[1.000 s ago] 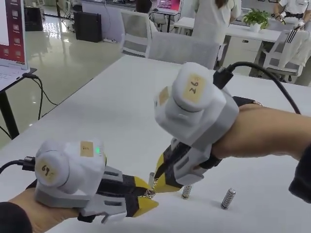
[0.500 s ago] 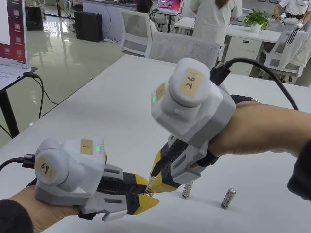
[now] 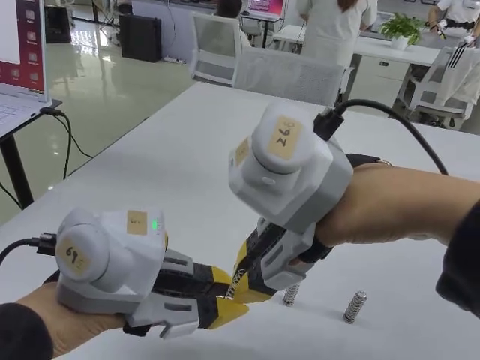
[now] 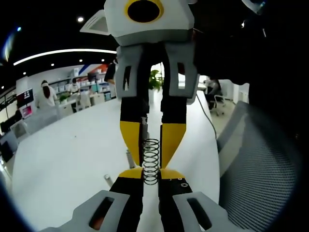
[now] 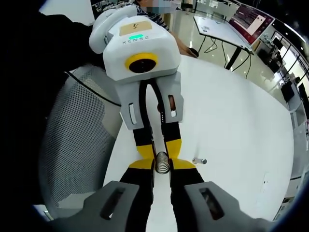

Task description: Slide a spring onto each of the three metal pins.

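Observation:
A small steel spring (image 3: 234, 283) hangs above the white table (image 3: 172, 172), bridging the yellow tips of both grippers. My left gripper (image 3: 229, 303) comes in from the lower left and is shut on the spring's near end (image 4: 151, 166). My right gripper (image 3: 241, 286) slants down from the right, shut on the same spring (image 5: 162, 163), which I see end-on between its fingertips. Whether a pin sits inside the coils I cannot tell. Two more springs stand upright on the table, one (image 3: 290, 294) beside the right gripper and one (image 3: 353, 306) further right.
A small metal pin (image 5: 199, 161) lies on the table near the tips. Mesh chairs (image 3: 285, 75) stand at the table's far edge. People stand at desks beyond them. A laptop (image 3: 19, 67) on a stand is at the left.
The right gripper has sunk a little and drawn closer to the left one. The spring between the tips is now more covered. The left gripper has barely shifted.

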